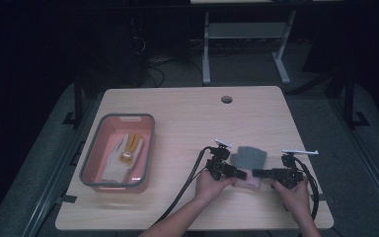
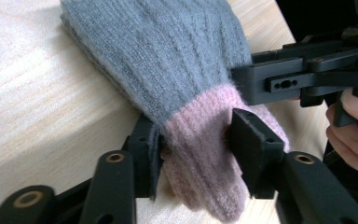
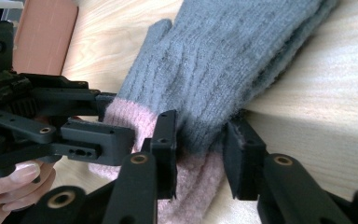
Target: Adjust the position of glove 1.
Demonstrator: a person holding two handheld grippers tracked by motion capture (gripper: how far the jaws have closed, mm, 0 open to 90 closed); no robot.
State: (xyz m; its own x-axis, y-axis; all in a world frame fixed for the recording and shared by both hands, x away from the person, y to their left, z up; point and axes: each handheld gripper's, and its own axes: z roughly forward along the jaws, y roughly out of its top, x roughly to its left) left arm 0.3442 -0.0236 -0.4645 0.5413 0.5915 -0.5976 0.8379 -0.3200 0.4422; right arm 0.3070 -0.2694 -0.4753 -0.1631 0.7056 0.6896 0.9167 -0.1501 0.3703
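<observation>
In the high view, a pale wooden tabletop point(image 1: 177, 113) with a round cable hole point(image 1: 226, 99) stands in a dark room, the white legs of another desk point(image 1: 206, 54) behind it. A grey-rimmed pink bin point(image 1: 91, 158) on the left holds a white and yellow glove point(image 1: 123, 155). Near the front edge lies a grey mitten point(image 1: 249, 160) with a pink cuff, between the left hand-held gripper point(image 1: 241, 173) and the right hand-held gripper point(image 1: 256, 173). In the left gripper view, the left hand-held gripper point(image 2: 193, 142) is clamped on the mitten point(image 2: 168, 51) at the cuff, which bunches between its jaws. In the right gripper view, the right hand-held gripper point(image 3: 200, 151) pinches the mitten point(image 3: 228, 51) where grey meets pink, above the tabletop point(image 3: 326, 107).
</observation>
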